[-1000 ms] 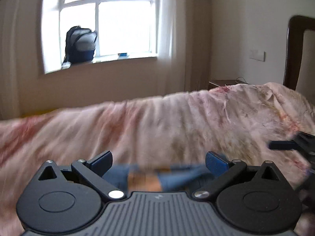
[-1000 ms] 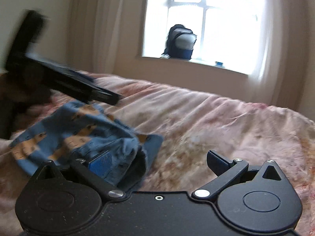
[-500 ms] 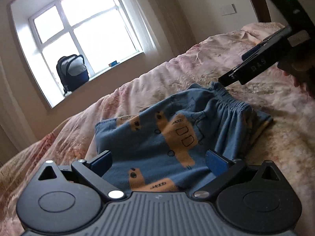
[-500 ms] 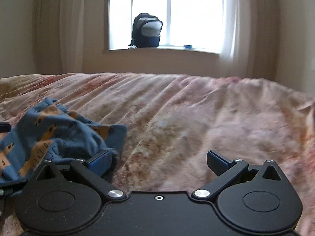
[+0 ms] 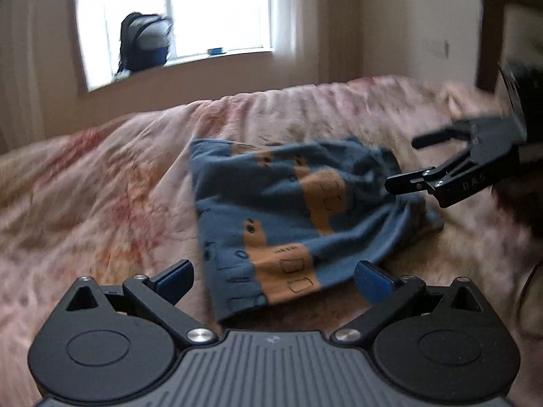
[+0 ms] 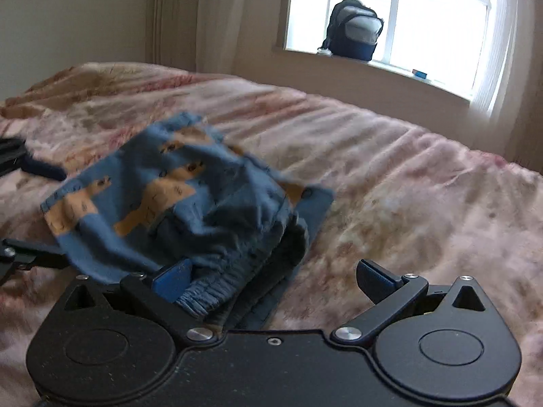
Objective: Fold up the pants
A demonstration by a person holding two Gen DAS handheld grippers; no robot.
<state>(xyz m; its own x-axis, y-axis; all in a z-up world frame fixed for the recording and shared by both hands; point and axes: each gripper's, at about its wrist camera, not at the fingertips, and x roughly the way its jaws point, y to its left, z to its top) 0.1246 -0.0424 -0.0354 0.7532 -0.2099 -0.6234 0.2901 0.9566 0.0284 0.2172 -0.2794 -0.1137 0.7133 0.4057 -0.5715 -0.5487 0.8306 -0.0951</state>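
Small blue pants (image 5: 285, 217) with orange animal prints lie folded in a rumpled bundle on the pink bedspread (image 5: 101, 196). My left gripper (image 5: 275, 279) is open and empty just in front of the near hem. My right gripper (image 6: 275, 276) is open; the elastic waistband (image 6: 217, 291) lies against its left finger, not pinched. The right gripper also shows in the left wrist view (image 5: 404, 162), open, at the pants' right edge. Part of the left gripper (image 6: 23, 257) shows at the left edge of the right wrist view.
A dark backpack (image 5: 144, 45) stands on the windowsill behind the bed. A wooden headboard (image 5: 488, 37) rises at the right. The bedspread extends wide around the pants on all sides.
Both cameras have swung and shifted over the bed. The pants now sit centred ahead of the left gripper and closer under the right gripper. Both grippers have stayed open.
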